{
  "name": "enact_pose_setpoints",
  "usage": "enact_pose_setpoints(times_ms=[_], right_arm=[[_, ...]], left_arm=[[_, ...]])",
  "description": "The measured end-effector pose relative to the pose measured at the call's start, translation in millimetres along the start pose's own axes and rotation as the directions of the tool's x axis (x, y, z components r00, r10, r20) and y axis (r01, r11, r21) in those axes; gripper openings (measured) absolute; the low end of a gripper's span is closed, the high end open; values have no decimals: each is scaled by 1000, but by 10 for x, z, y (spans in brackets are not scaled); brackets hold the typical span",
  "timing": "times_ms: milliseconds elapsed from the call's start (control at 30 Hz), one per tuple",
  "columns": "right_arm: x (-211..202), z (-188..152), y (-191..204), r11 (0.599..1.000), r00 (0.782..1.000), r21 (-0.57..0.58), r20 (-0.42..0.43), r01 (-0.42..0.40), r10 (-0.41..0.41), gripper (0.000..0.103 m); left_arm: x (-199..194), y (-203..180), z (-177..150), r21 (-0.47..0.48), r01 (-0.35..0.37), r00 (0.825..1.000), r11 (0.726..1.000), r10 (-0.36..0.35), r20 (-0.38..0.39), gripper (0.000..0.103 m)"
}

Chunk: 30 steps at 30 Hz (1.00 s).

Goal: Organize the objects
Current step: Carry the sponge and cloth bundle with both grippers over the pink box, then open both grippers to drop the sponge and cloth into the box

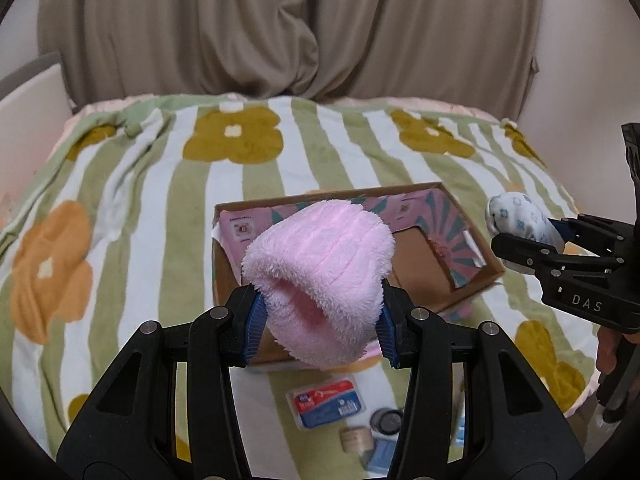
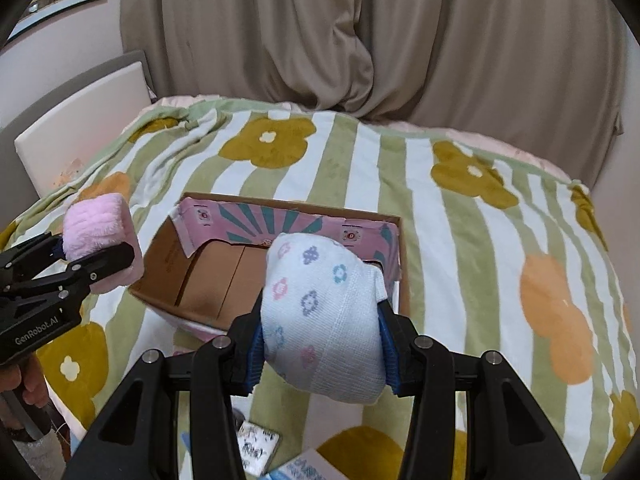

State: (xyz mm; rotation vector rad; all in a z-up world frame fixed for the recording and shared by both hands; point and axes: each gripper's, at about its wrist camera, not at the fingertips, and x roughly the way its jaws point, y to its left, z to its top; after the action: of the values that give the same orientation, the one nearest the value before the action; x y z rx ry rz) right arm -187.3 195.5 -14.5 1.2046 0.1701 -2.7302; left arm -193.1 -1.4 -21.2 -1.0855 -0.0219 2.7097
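Note:
My left gripper (image 1: 320,328) is shut on a fluffy pink sock bundle (image 1: 320,276) and holds it above the near edge of an open cardboard box (image 1: 460,272) with a pink patterned lining. My right gripper (image 2: 322,344) is shut on a white sock bundle with small flower prints (image 2: 320,312), held above the box's (image 2: 208,280) near right corner. The right gripper with its white bundle (image 1: 520,220) shows at the right of the left wrist view. The left gripper with the pink bundle (image 2: 96,232) shows at the left of the right wrist view. The box looks empty inside.
The box lies on a green-and-white striped blanket with flowers (image 1: 160,200) over a bed. Small items lie near the front edge: a red-and-blue packet (image 1: 326,402), a round dark tin (image 1: 386,420), a small beige roll (image 1: 356,438). Beige curtains (image 1: 300,28) hang behind.

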Motion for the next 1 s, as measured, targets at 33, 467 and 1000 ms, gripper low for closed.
enact_pose_setpoints(times_ms=[33,467,1000], right_arm=[[78,43,-9,1000,1000,1,-13,-3,3,43],[1154,243,-173,998,967,35,-247,-53,60,43],[1396,213,-197,997,954,10,-292,-73,73,45]], left_arm=[[93,18,34,1,-3,1000,1000,3,-17,42],[1313,106,219,23,-40,959,999,45,-279,42],[1505,60,293,27,-78,944,997,82,-319,99]])
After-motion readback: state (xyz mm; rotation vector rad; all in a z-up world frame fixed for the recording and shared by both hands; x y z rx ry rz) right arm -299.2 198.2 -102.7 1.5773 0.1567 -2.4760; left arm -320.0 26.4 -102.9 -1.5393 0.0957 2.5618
